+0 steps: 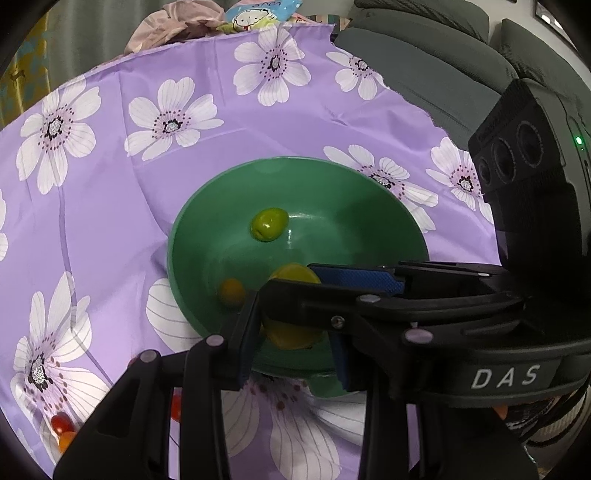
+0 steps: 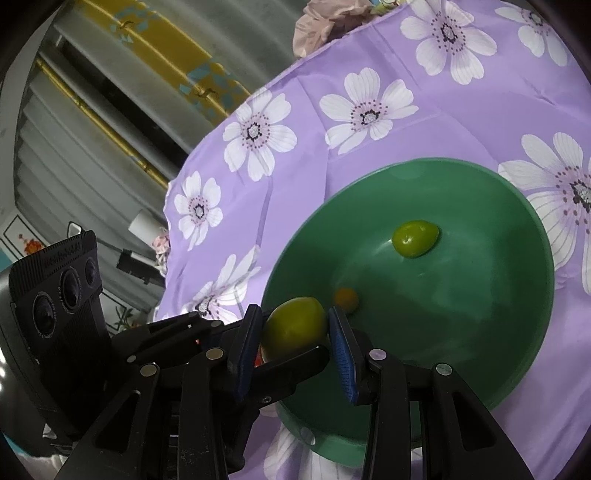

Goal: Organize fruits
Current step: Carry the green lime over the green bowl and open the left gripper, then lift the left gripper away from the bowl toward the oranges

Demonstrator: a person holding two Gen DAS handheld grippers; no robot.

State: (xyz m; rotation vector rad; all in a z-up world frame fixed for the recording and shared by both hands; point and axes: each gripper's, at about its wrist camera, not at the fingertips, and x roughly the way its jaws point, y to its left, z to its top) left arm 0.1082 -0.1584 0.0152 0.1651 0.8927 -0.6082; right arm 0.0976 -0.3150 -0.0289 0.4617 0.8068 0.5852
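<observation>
A green bowl sits on the purple flowered cloth. Inside lie a small green fruit and a small orange fruit. A larger yellow-green fruit hangs over the bowl's near side, between the blue pads of both grippers. My left gripper and my right gripper cross there at right angles. In the right wrist view a gap shows between the fruit and the right-hand pad. Which gripper grips it is unclear.
Red and orange small fruits lie on the cloth at the lower left, another red one behind my left fingers. A grey sofa stands beyond the far right edge. Crumpled pink fabric lies at the back.
</observation>
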